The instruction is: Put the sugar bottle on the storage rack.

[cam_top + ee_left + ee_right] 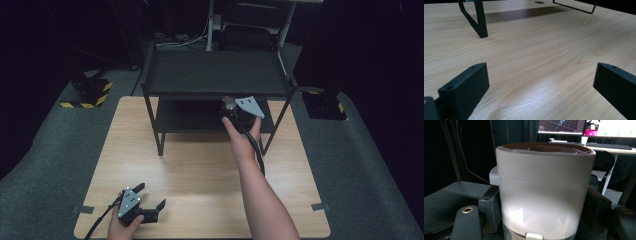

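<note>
Nearest us, left gripper (149, 199) low over the desk (200, 170), jaws wide apart, nothing between. Farther, right gripper (541, 207) clamped on a white canister (544, 192) at the black shelf rack (215, 75); canister base cut off, mostly hidden from above.

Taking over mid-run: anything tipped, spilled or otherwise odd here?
Nothing stands out. The right tongs hold a grey lidded canister upright at the black shelf. The left tongs are open and empty, low over the wooden table. No spill or damage shows.
</note>
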